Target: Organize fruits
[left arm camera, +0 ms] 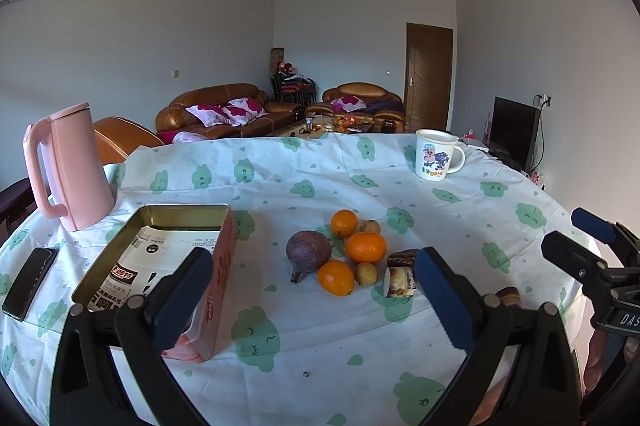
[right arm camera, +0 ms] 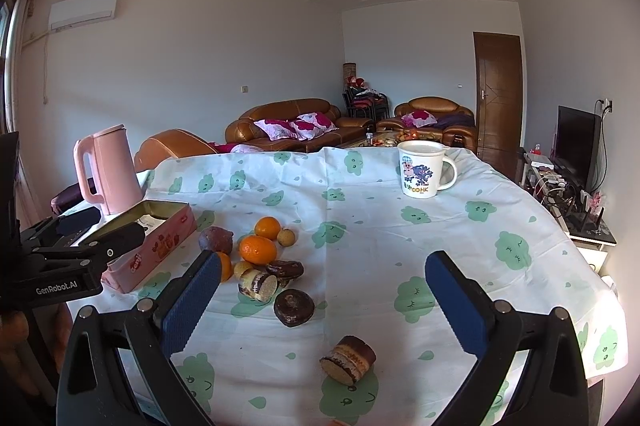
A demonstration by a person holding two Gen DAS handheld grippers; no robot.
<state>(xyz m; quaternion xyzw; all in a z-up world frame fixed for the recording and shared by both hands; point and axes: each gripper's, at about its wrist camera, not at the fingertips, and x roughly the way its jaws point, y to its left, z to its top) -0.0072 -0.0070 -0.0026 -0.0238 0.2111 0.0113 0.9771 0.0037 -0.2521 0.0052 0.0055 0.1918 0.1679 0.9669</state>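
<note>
A cluster of fruit lies mid-table: three oranges (left arm camera: pixel 366 247), a purple passion fruit (left arm camera: pixel 308 252) and two small yellowish fruits (left arm camera: pixel 366 273). The oranges (right arm camera: pixel 258 249) and the passion fruit (right arm camera: pixel 216 240) also show in the right wrist view. An open pink tin (left arm camera: pixel 168 266) with printed paper inside stands left of the fruit. My left gripper (left arm camera: pixel 314 300) is open and empty, hovering in front of the fruit. My right gripper (right arm camera: pixel 322 300) is open and empty, above a layered cake piece (right arm camera: pixel 348 360). It also shows in the left wrist view (left arm camera: pixel 576 238).
Chocolate cake pieces (right arm camera: pixel 294 307) lie right of the fruit. A pink kettle (left arm camera: pixel 68 166) stands at back left, a phone (left arm camera: pixel 30 282) at the left edge, a cartoon mug (left arm camera: pixel 436 154) at back right. The cloth-covered table (left arm camera: pixel 320 186) ends near sofas behind.
</note>
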